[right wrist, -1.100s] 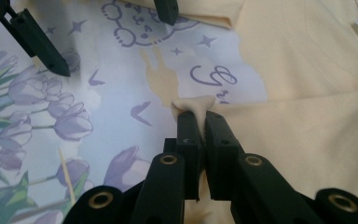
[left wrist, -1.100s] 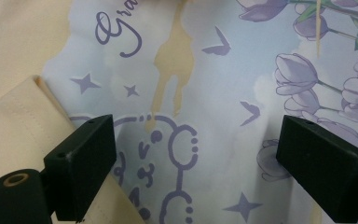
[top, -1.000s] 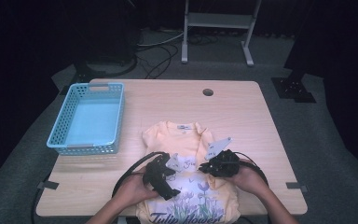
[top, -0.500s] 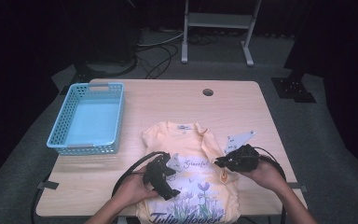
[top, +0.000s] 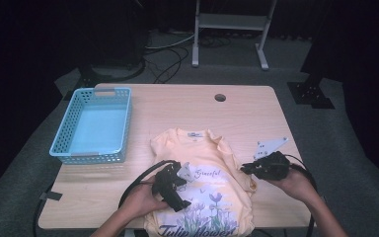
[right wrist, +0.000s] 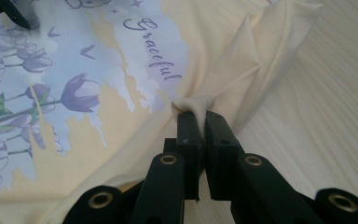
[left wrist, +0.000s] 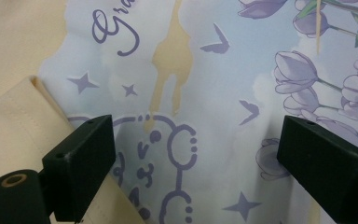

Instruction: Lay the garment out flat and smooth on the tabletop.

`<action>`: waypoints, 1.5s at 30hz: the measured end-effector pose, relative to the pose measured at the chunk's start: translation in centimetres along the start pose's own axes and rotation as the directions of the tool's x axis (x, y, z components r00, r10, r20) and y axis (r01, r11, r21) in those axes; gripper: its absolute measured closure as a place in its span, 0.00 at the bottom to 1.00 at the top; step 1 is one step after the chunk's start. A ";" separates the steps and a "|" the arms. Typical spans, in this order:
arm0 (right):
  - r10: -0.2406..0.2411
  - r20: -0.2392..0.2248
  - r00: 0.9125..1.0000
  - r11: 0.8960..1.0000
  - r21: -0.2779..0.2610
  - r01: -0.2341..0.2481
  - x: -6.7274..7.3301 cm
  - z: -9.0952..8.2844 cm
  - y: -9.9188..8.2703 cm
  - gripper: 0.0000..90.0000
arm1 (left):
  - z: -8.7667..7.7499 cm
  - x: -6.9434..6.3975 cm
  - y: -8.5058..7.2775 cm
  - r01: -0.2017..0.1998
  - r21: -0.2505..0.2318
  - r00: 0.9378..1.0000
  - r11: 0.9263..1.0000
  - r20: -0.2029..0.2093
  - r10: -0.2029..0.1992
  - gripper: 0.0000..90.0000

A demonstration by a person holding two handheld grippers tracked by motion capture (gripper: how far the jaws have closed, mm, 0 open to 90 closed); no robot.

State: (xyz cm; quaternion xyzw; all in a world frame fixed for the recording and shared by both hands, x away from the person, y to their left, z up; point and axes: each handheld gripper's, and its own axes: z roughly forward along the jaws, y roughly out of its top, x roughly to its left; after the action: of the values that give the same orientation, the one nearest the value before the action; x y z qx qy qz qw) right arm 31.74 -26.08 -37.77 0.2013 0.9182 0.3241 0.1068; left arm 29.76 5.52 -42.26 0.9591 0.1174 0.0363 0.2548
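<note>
Right now the right gripper point(right wrist: 196, 114) pinches a fold of the pale yellow tulip-print cotton T-shirt point(top: 205, 197), lower centre. Meanwhile the left gripper point(left wrist: 193, 154) hovers wide open, seemingly just above the print.

T-shirt point(top: 205, 197) hem beyond bottom edge

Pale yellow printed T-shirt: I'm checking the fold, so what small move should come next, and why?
Probably draw the right gripper a little further outward. Its jaws are shut on a pinched fold at the side of the pale yellow printed T-shirt, and the cloth there is bunched. The left gripper is open, low over the print.
</note>
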 end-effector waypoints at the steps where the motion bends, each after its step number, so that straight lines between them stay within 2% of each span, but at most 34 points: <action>1: 0.002 0.004 1.000 1.000 0.001 -0.002 -0.1 -0.1 -0.2 0.95 | 0.0 0.0 0.0 0.002 0.001 1.000 1.000 0.000 -0.002 0.12; 8: 0.038 0.035 0.999 0.999 -0.001 -0.038 -1.0 -0.9 -1.7 0.95 | 0.1 -0.1 0.0 0.009 -0.002 1.000 1.000 -0.007 -0.009 0.12; 14: 0.083 0.073 0.994 0.996 0.002 -0.084 -2.0 -1.5 -3.5 0.95 | 0.1 -0.1 0.1 0.009 0.003 1.000 1.000 -0.008 -0.009 0.11; 19: 0.122 0.100 0.988 0.992 0.012 -0.123 -2.7 -1.6 -5.1 0.94 | 0.1 -0.1 0.1 0.009 0.005 1.000 1.000 -0.008 -0.009 0.11; 23: 0.165 0.121 0.979 0.986 -0.002 -0.166 -3.5 -1.6 -6.3 0.94 | 0.1 -0.1 0.2 0.010 0.007 1.000 1.000 -0.008 -0.010 0.11; 29: 0.199 0.125 0.972 0.980 -0.001 -0.201 -4.2 -1.1 -7.7 0.93 | 0.1 -0.2 0.3 0.017 0.011 1.000 1.000 -0.009 -0.017 0.11; 33: 0.198 0.119 0.973 0.980 -0.010 -0.199 -4.0 -1.2 -8.0 0.85 | 0.1 -0.2 0.4 0.014 0.018 1.000 1.000 -0.009 -0.014 0.11; 39: 0.181 0.133 0.975 0.983 -0.050 -0.175 -3.2 -2.7 -7.0 0.78 | 0.1 -0.2 0.3 0.016 0.013 1.000 1.000 -0.008 -0.016 0.11; 42: 0.167 0.118 0.979 0.985 -0.066 -0.160 -2.7 -3.2 -6.3 0.75 | 0.1 -0.2 0.2 0.014 0.008 1.000 1.000 -0.008 -0.014 0.11; 45: 0.129 0.107 0.986 0.991 -0.060 -0.123 -1.6 -3.0 -5.3 0.73 | 0.1 -0.2 0.2 0.012 0.009 1.000 1.000 -0.007 -0.011 0.11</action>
State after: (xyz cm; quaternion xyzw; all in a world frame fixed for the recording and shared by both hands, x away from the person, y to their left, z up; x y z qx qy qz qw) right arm 30.64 -32.23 -38.74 0.2734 0.8873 0.3431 0.1422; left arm 29.66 5.27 -42.24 0.9595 0.1239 0.0376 0.2503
